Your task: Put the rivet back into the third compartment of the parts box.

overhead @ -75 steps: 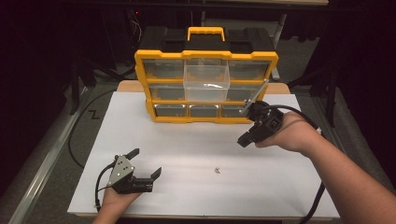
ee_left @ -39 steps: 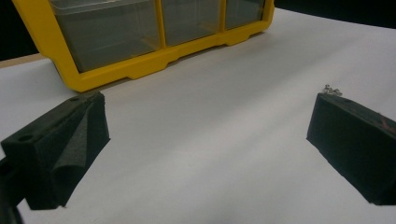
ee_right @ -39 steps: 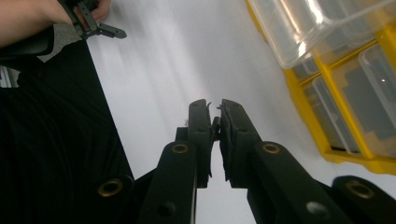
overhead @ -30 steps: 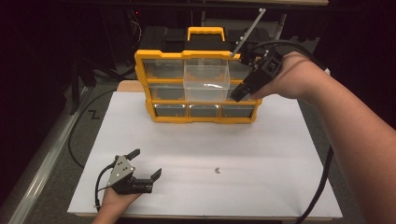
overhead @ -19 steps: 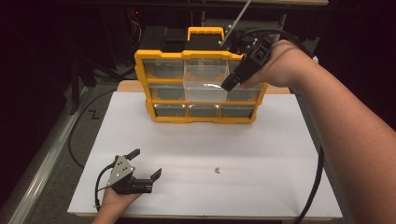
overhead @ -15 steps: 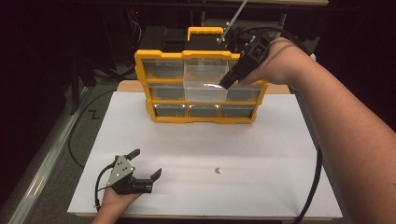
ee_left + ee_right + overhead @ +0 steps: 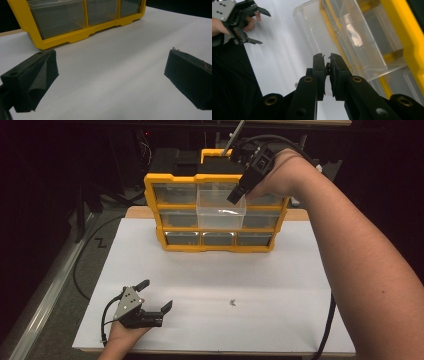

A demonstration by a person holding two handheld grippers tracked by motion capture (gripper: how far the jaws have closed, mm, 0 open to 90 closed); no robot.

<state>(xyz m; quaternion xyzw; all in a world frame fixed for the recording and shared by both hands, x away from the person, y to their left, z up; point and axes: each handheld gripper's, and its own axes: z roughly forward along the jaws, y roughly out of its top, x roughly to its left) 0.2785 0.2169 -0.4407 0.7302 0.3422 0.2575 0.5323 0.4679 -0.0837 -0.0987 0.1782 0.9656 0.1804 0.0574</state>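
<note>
A yellow and black drawer organizer [image 7: 170, 245] stands at the back of the white table top. Its clear middle drawer [image 7: 220, 212] is pulled out. My right gripper [image 7: 234, 197] hangs over that drawer's right front corner, pointing down. In the right gripper view the right gripper [image 7: 326, 57] is shut, with a tiny piece [image 7: 327, 66] pinched between the pads, just above the clear drawer [image 7: 352, 37]. My left gripper [image 7: 157, 293] rests open on the table near the front left, nothing between its jaws [image 7: 110, 77].
A small metal part [image 7: 232, 302] lies alone on the white board [image 7: 280, 280] in front of the organizer [image 7: 75, 37]. A black cable [image 7: 327, 320] trails off the right edge. Dark floor and a metal rail [image 7: 45, 295] lie to the left.
The right hand has moved left and slightly up, from the organizer's right side to above the pulled-out drawer. Its jaws stayed shut. The left gripper has not moved.
</note>
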